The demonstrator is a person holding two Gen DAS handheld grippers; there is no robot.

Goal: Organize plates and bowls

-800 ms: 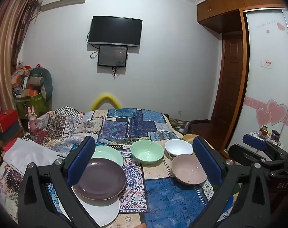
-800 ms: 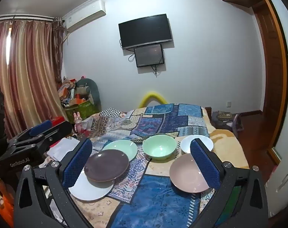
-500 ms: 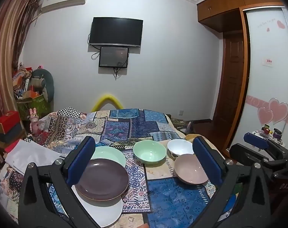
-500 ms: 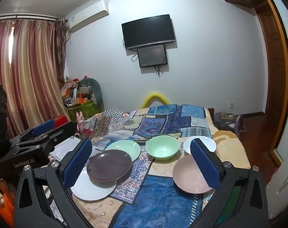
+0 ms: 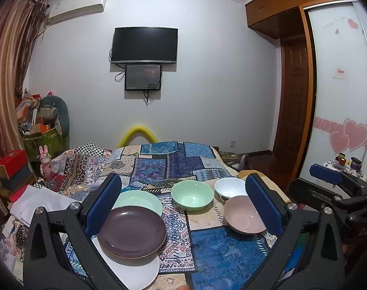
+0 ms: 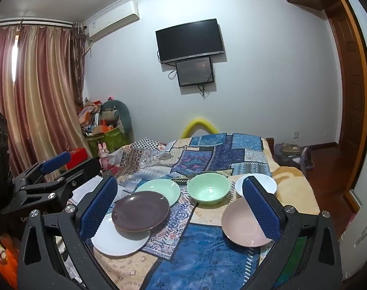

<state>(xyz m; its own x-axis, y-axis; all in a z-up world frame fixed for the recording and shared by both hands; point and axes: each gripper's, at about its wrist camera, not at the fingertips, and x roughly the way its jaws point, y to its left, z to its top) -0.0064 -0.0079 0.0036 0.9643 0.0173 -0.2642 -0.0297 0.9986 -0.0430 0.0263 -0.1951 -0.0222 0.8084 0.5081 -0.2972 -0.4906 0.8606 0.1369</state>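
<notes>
On the patchwork bedspread point(image 5: 173, 166) lie a dark purple plate point(image 5: 131, 232) overlapping a white plate point(image 5: 139, 273) and a pale green plate point(image 5: 139, 199). To the right stand a green bowl point(image 5: 191, 198), a white bowl point(image 5: 229, 187) and a pink bowl point(image 5: 243, 217). My left gripper point(image 5: 183, 207) hovers open above them, holding nothing. The right wrist view shows the same purple plate point(image 6: 141, 210), green bowl point(image 6: 207, 191) and pink bowl point(image 6: 243, 224) under my open, empty right gripper point(image 6: 181, 207). Each gripper shows at the other view's edge.
A wall TV point(image 5: 144, 44) hangs ahead. Cluttered boxes point(image 5: 38, 130) and curtains point(image 6: 33, 91) stand left of the bed; a wooden door point(image 5: 292, 106) and wardrobe are on the right. White folded cloth point(image 5: 38, 203) lies at the bed's left edge.
Both views have shifted slightly, so the dishes sit a little further right in the frames. Both grippers stay open, and no dish has moved.
</notes>
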